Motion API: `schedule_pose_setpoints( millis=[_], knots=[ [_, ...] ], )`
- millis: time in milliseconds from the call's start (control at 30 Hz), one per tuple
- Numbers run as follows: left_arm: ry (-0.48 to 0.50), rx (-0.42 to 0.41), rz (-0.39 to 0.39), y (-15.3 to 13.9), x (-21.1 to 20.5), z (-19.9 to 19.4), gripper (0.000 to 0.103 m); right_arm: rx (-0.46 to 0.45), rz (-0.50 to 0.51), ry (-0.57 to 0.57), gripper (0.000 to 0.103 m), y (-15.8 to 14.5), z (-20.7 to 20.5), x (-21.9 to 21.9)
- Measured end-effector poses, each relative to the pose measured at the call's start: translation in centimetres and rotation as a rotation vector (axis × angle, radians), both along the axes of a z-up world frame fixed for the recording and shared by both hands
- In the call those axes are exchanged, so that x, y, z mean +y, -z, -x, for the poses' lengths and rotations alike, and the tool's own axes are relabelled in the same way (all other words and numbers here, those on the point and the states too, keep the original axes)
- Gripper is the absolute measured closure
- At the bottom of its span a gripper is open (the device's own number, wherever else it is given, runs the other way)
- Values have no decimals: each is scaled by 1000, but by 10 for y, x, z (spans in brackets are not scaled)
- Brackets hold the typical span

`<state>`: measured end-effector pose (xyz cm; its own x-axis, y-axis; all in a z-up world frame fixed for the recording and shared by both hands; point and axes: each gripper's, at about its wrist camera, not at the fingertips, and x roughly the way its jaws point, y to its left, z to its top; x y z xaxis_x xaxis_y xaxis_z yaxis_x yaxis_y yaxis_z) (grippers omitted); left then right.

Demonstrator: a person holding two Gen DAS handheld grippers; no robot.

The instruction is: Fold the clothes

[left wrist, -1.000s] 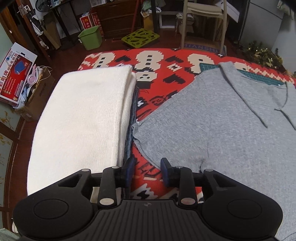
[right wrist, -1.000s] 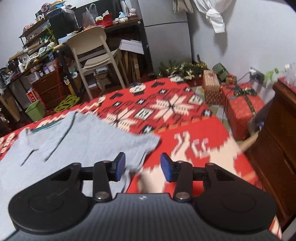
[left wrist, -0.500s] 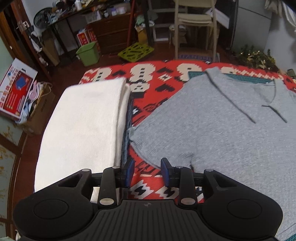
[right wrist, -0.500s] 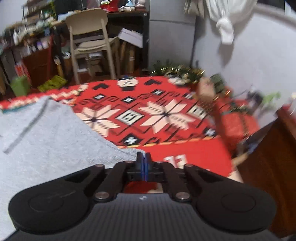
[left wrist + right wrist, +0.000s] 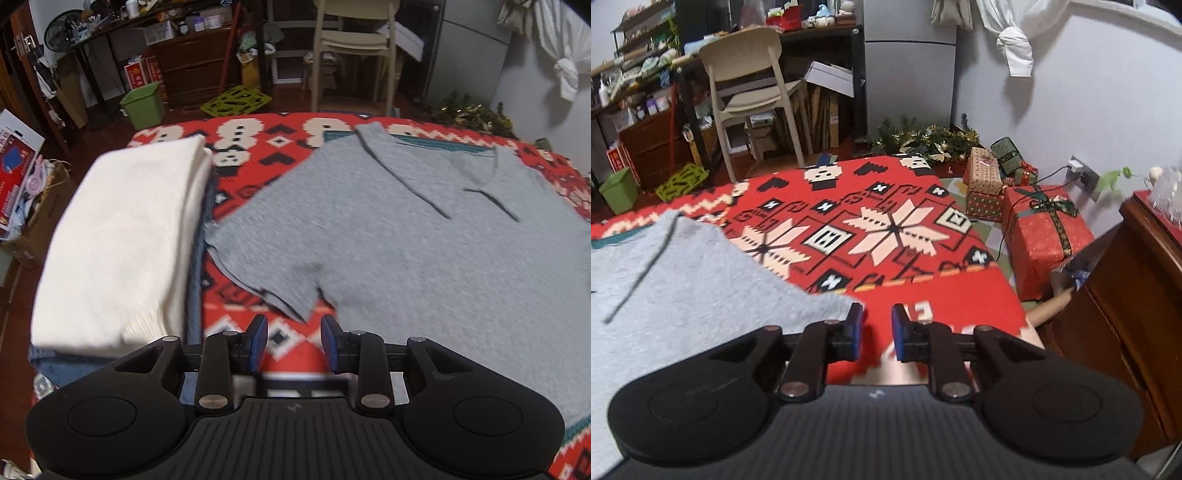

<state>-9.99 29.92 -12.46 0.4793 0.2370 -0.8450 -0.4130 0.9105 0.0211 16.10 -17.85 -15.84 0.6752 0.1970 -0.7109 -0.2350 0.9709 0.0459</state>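
Red patterned blanket [image 5: 905, 291] carries the grey shirt [image 5: 424, 251] spread flat; right gripper [image 5: 874, 334] jaws, pinched shut half a second ago, now parted and empty beside the sleeve, left gripper [image 5: 294, 341] open too, so regrasp needed.

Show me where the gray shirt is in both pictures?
Left wrist view: gray shirt fills the middle and right, spread flat beyond the open jaws.
Right wrist view: gray shirt lies at the left, its sleeve tip beside the left jaw.
Shared landmark: beige chair.
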Motion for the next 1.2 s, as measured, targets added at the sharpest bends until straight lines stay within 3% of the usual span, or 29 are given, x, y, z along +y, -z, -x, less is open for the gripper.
schedule_pose_setpoints(
  millis=[200,267,533,800,1033,1200],
  knots=[
    [9,2,68,9,-19,25,72,17,-57,-91,81,-21,74,1],
    [17,-14,94,10,-23,33,72,24,-80,-117,75,-25,100,4],
    [27,-58,131,12,-32,58,72,105,-156,-135,71,-21,184,13],
    [32,-70,171,16,-37,75,72,124,-188,-141,70,-20,219,10],
    [28,-93,206,17,-36,82,72,122,-223,-117,67,-25,218,-1],
    [9,-86,228,21,-30,82,72,173,-241,-119,67,-19,219,-3]
  ],
)
